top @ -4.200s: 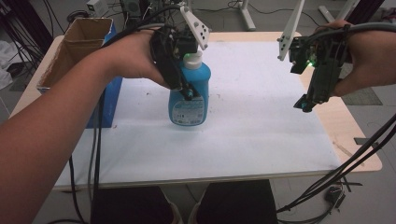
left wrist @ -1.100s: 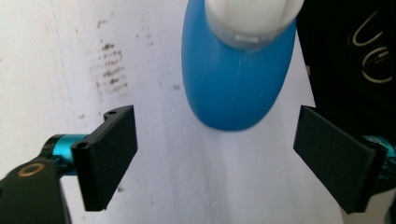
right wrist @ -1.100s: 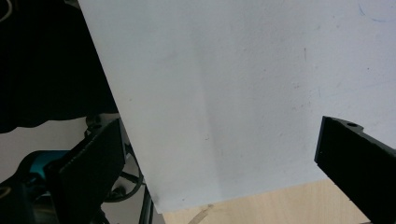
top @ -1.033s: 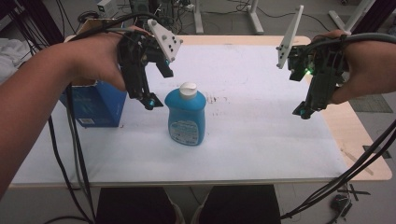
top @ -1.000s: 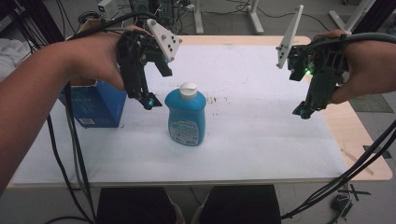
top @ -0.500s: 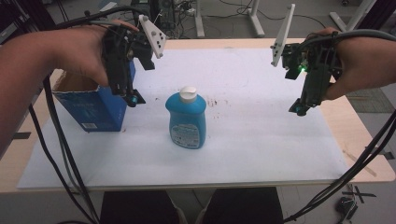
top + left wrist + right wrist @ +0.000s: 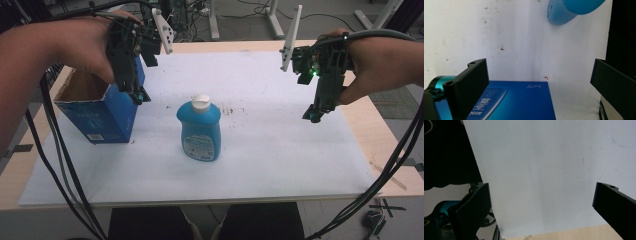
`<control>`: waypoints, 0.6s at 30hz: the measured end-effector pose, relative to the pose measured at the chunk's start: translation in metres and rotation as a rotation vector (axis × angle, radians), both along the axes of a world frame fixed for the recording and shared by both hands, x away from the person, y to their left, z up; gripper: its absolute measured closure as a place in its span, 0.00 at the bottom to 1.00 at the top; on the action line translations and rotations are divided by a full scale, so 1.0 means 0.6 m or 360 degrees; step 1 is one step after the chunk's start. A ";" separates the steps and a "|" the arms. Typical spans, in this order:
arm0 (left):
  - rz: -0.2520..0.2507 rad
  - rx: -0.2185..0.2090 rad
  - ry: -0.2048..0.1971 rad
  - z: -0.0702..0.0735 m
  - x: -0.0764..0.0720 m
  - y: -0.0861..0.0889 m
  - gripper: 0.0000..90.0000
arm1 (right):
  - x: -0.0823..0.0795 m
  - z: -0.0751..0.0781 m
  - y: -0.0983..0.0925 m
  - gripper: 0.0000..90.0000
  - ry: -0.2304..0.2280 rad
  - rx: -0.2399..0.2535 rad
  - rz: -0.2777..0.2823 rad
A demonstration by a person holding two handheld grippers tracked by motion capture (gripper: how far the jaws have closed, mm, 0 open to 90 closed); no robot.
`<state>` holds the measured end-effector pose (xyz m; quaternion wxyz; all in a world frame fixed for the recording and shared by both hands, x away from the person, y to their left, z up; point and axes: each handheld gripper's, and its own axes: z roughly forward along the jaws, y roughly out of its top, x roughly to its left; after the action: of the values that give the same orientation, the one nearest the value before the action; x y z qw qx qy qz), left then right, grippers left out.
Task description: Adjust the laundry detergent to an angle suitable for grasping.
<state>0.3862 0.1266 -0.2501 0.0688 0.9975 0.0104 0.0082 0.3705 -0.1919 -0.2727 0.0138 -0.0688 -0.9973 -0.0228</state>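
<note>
Moved: left gripper [image 7: 136, 95] has drawn away from the blue bottle [image 7: 200, 132] toward ten o'clock and now hangs over the blue box [image 7: 102, 112]; its jaws have just been opening, nothing between them.
Left jaws: wide apart, bare, over the box's near edge in the left gripper view.
Blue bottle: upright with white cap [image 7: 201, 102] on, at the middle of the white sheet [image 7: 280, 165] on the tabletop, untouched, at four o'clock from the left gripper.
Blue box: open-topped, at nine o'clock from the bottle, just beside it but apart.
Right gripper [image 7: 314, 116]: raised at three o'clock, well apart from the bottle.
Right jaws: wide, holding nothing, over bare sheet.
</note>
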 end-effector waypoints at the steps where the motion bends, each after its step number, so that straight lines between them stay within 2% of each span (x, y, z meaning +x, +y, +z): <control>1: 0.0008 0.0021 0.0013 -0.006 0.006 -0.003 0.02 | 0.006 -0.003 0.004 0.01 0.0009 0.0004 0.0005; 5: 0.0039 0.0062 0.0036 -0.015 0.015 -0.004 0.02 | 0.021 -0.010 0.017 0.01 0.0037 0.0005 0.0009; 18: 0.0137 0.0115 0.0068 -0.028 0.040 0.004 0.02 | 0.068 -0.033 0.075 0.01 0.0093 0.0009 0.0087</control>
<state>0.4104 0.1288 -0.2666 0.0321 0.9980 0.0544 -0.0099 0.4112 -0.1470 -0.2924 0.0438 -0.0423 -0.9979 -0.0231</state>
